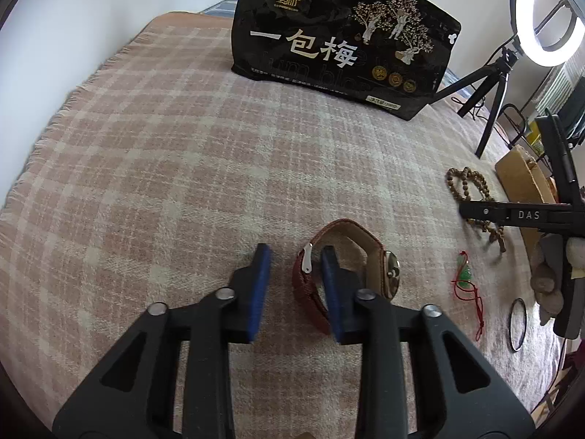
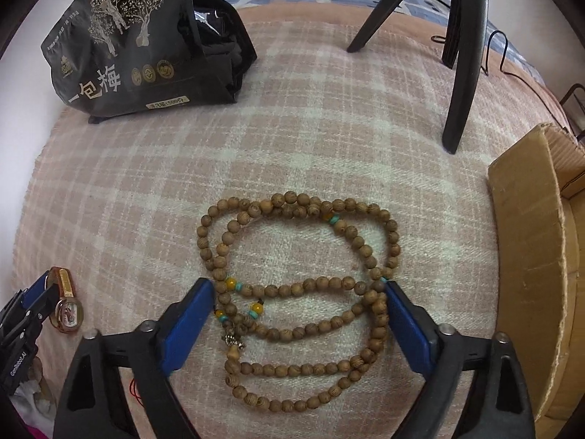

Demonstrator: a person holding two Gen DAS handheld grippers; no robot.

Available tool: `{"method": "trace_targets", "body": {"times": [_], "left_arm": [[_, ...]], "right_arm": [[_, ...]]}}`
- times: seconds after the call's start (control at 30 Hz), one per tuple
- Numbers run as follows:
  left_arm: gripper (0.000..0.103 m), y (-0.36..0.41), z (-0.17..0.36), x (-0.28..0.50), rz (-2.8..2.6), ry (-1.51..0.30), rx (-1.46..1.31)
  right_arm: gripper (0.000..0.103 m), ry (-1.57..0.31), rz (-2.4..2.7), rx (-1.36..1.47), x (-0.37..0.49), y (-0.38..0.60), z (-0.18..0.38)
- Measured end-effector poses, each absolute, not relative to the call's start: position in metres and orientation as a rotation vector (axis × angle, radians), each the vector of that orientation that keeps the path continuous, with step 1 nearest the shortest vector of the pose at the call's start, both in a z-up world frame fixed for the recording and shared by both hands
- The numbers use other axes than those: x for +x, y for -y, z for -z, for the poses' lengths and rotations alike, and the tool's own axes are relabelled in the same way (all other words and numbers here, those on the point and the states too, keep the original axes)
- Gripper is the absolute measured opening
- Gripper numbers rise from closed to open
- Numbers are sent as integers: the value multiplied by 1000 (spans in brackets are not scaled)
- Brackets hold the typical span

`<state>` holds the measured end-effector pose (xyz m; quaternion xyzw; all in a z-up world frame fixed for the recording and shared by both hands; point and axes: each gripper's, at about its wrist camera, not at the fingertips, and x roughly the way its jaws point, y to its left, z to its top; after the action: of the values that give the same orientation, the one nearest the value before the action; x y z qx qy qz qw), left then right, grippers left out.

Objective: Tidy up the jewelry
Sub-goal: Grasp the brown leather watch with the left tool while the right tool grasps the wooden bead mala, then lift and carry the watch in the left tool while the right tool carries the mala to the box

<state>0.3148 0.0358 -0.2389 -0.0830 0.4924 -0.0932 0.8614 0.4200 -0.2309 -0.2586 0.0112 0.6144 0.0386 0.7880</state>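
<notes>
item: wooden bead necklace (image 2: 299, 292), coiled on the plaid blanket (image 2: 292, 139), straddled by the parted right gripper (image 2: 299, 314); nothing clasped yet.
left gripper (image 1: 296, 285) parted beside the red-strap watch (image 1: 347, 270). pickup judged in hand; closing on strands is called for next, cardboard box (image 2: 526, 256) nearby.

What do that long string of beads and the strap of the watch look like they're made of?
The bead string looks like unvarnished wood: tan, matte beads with visible grain rings, broken up by a few glossy yellow and turquoise spacer beads, which may be stone or resin. The watch strap looks like red leather with a textured outside and tan lining, though it may be imitation. The watch case looks like gold-toned metal.
</notes>
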Motion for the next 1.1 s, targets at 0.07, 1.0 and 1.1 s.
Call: {"method": "trace_targets", "body": {"times": [0.07, 1.0, 1.1], "left_arm": [[19, -36, 240, 315, 196, -1035, -176], [8, -26, 214, 299, 173, -982, -163], [8, -26, 206, 296, 171, -971, -166]], "right_arm": [[73, -1314, -86, 14, 424, 227, 254], [10, -1184, -215, 29, 367, 239, 194], [10, -1166, -216, 24, 364, 243, 186]]}}
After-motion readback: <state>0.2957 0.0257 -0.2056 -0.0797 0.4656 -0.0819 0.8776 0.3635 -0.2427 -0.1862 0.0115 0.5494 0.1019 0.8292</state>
